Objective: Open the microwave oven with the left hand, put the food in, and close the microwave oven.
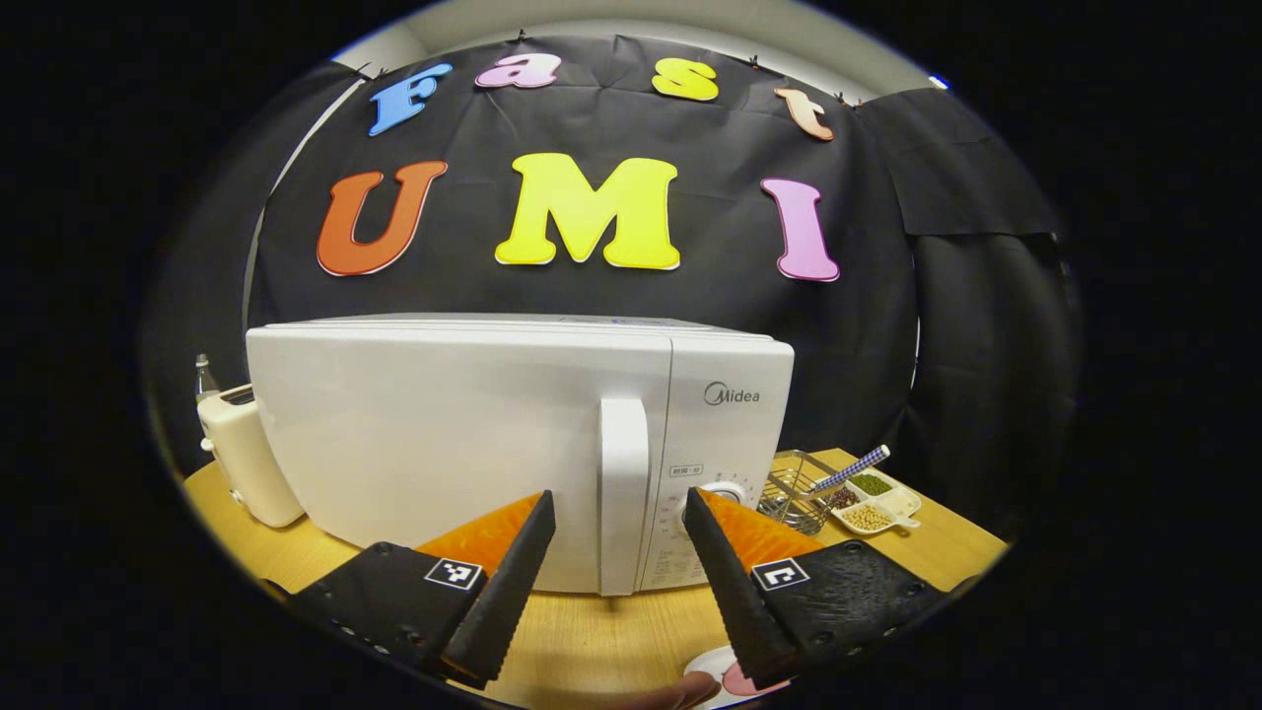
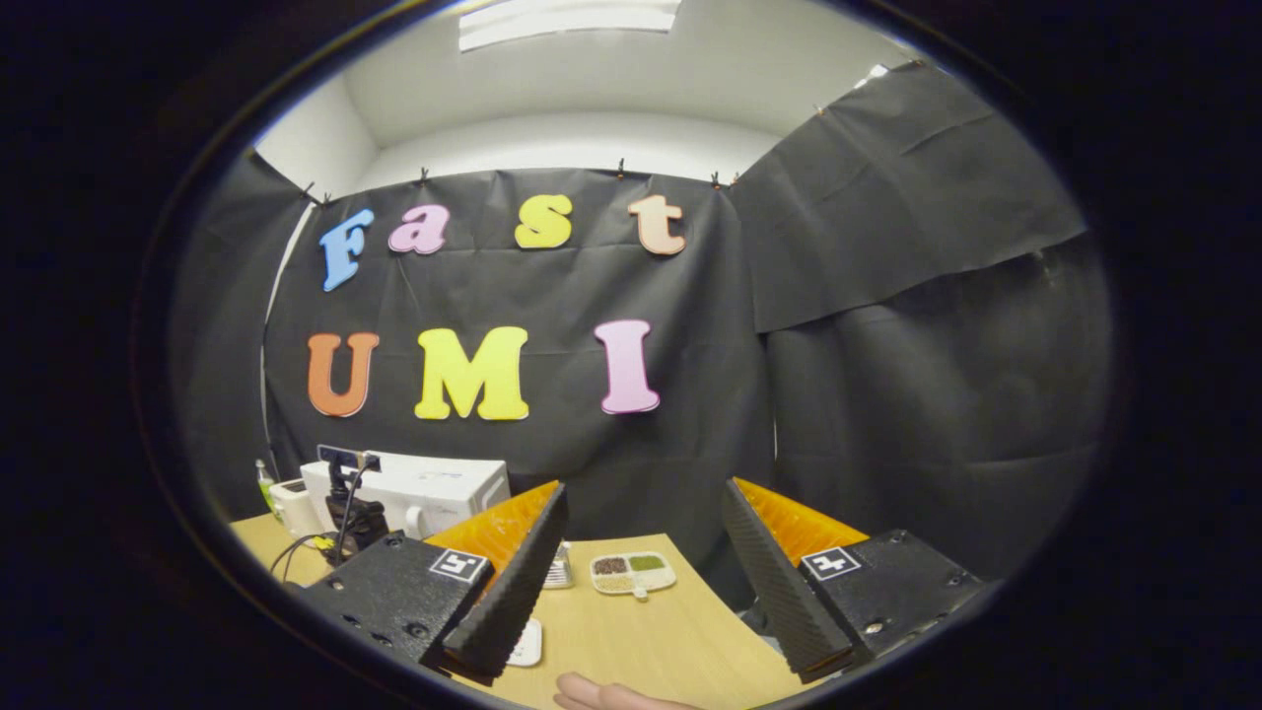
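The white microwave (image 1: 463, 434) stands shut on the wooden table, its tall white handle (image 1: 624, 493) right of the door. My left gripper (image 1: 619, 501) is open, and the handle shows in the gap between its fingers, a little beyond the tips. A white plate with something pink on it (image 1: 728, 678) peeks out at the bottom edge under the right finger. In the right gripper view the microwave (image 2: 424, 493) sits far off at the left with the left gripper (image 2: 355, 518) in front of it. My right gripper (image 2: 645, 490) is open and empty above the table; the white plate (image 2: 526, 643) lies by its left finger.
A cream toaster (image 1: 246, 454) stands left of the microwave. To its right are a wire basket (image 1: 794, 488) and a divided dish of beans (image 1: 877, 505) with a striped stick. The dish (image 2: 632, 572) lies mid-table. A hand (image 2: 611, 695) rests at the near edge.
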{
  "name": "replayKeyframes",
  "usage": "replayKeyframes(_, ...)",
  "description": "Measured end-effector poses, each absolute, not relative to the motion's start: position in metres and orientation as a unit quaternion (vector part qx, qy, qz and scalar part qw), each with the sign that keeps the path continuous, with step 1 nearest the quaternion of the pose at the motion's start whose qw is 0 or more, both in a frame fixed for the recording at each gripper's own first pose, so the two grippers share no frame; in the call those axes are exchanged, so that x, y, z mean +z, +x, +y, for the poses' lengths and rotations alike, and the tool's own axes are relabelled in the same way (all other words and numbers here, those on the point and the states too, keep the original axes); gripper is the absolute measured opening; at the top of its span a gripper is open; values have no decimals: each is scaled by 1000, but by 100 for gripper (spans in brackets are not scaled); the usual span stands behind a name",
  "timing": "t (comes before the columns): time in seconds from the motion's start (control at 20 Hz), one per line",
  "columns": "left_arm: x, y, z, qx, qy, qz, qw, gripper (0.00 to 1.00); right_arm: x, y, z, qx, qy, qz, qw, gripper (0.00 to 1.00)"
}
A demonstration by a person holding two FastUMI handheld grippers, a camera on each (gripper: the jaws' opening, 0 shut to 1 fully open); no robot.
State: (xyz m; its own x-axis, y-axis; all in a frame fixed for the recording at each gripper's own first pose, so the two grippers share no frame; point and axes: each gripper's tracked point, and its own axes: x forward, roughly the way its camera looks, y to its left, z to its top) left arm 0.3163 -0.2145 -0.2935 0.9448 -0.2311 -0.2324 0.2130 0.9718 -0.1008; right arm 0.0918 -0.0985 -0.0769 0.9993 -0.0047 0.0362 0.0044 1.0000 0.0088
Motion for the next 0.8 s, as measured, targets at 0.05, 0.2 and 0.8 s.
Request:
replayKeyframes(0.05, -297, 321, -214, -109, -33, 121, 986, 82, -80, 93, -100, -2, 2, -19, 1000, 100)
replayKeyframes(0.2, -309, 329, -216, -99, -27, 130, 986, 46, -84, 96, -102, -3, -6, -29, 1000, 100)
replayKeyframes(0.8, -306, 324, -217, -103, -33, 137, 985, 18, -100, 94, -88, 29, 2, -23, 999, 100)
